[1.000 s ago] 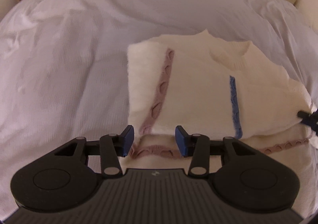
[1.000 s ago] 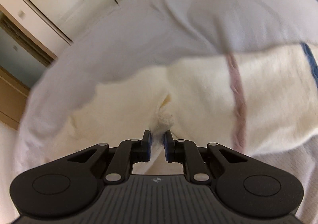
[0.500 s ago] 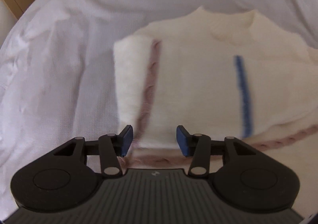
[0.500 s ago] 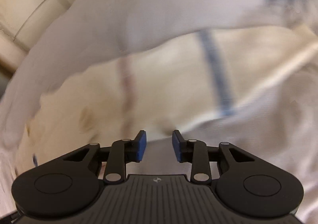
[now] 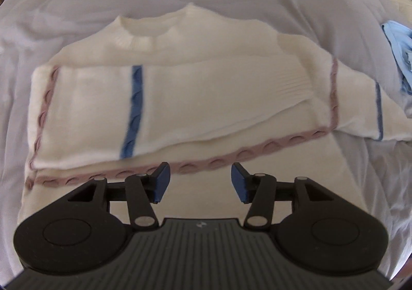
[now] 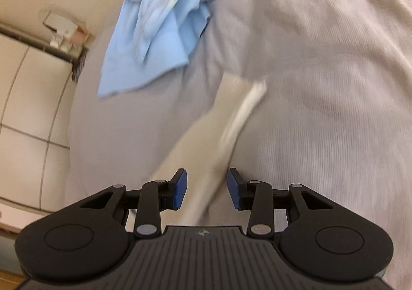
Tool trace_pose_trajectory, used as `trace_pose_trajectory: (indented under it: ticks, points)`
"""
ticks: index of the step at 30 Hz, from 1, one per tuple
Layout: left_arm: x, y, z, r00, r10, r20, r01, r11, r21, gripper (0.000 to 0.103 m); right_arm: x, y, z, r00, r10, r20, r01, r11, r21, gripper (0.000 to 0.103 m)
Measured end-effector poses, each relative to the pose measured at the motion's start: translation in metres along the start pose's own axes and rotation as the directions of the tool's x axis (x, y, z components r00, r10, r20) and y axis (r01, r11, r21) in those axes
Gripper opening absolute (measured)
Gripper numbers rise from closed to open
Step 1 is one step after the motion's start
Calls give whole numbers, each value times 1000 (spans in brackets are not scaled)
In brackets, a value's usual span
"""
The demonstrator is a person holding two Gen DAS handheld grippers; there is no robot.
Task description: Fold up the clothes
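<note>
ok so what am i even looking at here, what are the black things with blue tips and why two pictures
Those black things are hand-held grippers, one in each of a person's hands, each with a small wide-angle camera looking forward along its two blue-padded fingers. So each picture is one gripper's own view.

The left gripper looks down on a cream sweater with pink and blue stripes, lying on a pale bed cover with one sleeve folded across its front. Its jaws are opening, with nothing between them.

The right gripper looks along the sweater's other sleeve, stretched out on the cover toward a light blue garment. The sleeve runs between its opening jaws, but the pads do not press on it.

Nothing is held.
</note>
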State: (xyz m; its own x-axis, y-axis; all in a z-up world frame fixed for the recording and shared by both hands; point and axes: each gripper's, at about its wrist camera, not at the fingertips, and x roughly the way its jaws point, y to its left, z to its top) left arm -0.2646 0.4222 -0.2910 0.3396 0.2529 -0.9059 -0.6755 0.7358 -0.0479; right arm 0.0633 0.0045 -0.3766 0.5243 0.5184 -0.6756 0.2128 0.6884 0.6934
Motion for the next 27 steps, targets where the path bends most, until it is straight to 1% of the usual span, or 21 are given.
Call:
trace_pose_trajectory:
  ticks: [2, 3, 5, 7, 8, 10, 11, 12, 14, 15, 17, 18, 19, 20, 21, 22, 23, 24, 25, 26, 27]
  points:
    - [-2, -4, 0, 1000, 5, 4, -5, 1000, -1, 53, 7, -8, 14, 1000, 1, 9, -1, 1000, 28, 39]
    - [-3, -2, 1, 1000, 8, 3, -8, 1000, -7, 54, 12, -12, 19, 1000, -5, 4, 5, 999, 52, 37]
    - [-6, 4, 0, 1000, 12, -1, -12, 1000, -25, 54, 26, -16, 26, 999, -46, -9, 47, 994, 103, 28]
    - [-10, 11, -3, 1000, 16, -6, -17, 999, -48, 54, 36, -14, 28, 998, -54, -16, 56, 991, 124, 14]
    - [-13, 17, -5, 1000, 17, -8, -18, 998, -63, 54, 36, -7, 27, 997, -75, -5, 76, 992, 97, 13]
    - [-20, 30, -11, 1000, 21, -11, -22, 995, -94, 54, 27, 22, 18, 995, -84, 47, 86, 996, -34, 10]
    - [-24, 38, -14, 1000, 24, -12, -25, 994, -111, 54, 19, 45, 9, 995, -64, 78, 73, 989, -125, 10]
    - [-28, 45, -17, 1000, 26, -13, -28, 991, -128, 54, 10, 73, -6, 995, -25, 95, 46, 973, -228, 10]
    - [-37, 62, -26, 999, 32, -16, -34, 985, -168, 53, -8, 127, -36, 992, 61, 112, -8, 905, -425, 10]
    - [-42, 72, -31, 999, 32, -17, -34, 981, -193, 53, -16, 156, -60, 988, 124, 90, -61, 858, -509, 10]
    - [-50, 93, -40, 999, 33, -17, -36, 969, -244, 53, -24, 212, -110, 969, 246, -10, -195, 742, -641, 10]
    - [-53, 103, -44, 999, 35, -18, -38, 963, -267, 53, -27, 233, -140, 953, 293, -83, -270, 687, -674, 10]
    - [-55, 113, -48, 999, 40, -21, -45, 957, -286, 53, -29, 253, -170, 930, 331, -161, -345, 630, -696, 10]
    - [-57, 123, -51, 998, 50, -27, -55, 951, -304, 53, -27, 267, -201, 901, 353, -253, -423, 581, -695, 11]
    - [-59, 133, -54, 998, 57, -32, -65, 945, -321, 53, -25, 279, -232, 866, 365, -343, -496, 530, -688, 19]
    - [-60, 141, -55, 998, 61, -36, -69, 940, -334, 53, -21, 287, -262, 836, 346, -425, -548, 486, -681, 43]
    - [-61, 149, -57, 998, 59, -35, -67, 935, -347, 53, -15, 293, -289, 820, 291, -494, -572, 453, -683, 60]
    - [-62, 157, -58, 998, 51, -32, -59, 932, -358, 53, -10, 293, -310, 827, 230, -513, -558, 443, -702, 72]
    - [-62, 163, -59, 999, 39, -25, -46, 930, -365, 53, -7, 287, -323, 838, 189, -512, -538, 443, -717, 67]
    - [-62, 166, -59, 999, 27, -18, -32, 929, -370, 53, -4, 280, -334, 848, 147, -510, -516, 449, -730, 67]
    - [-60, 169, -58, 1000, 14, -11, -17, 927, -374, 53, 2, 269, -336, 856, 97, -508, -489, 474, -732, 66]
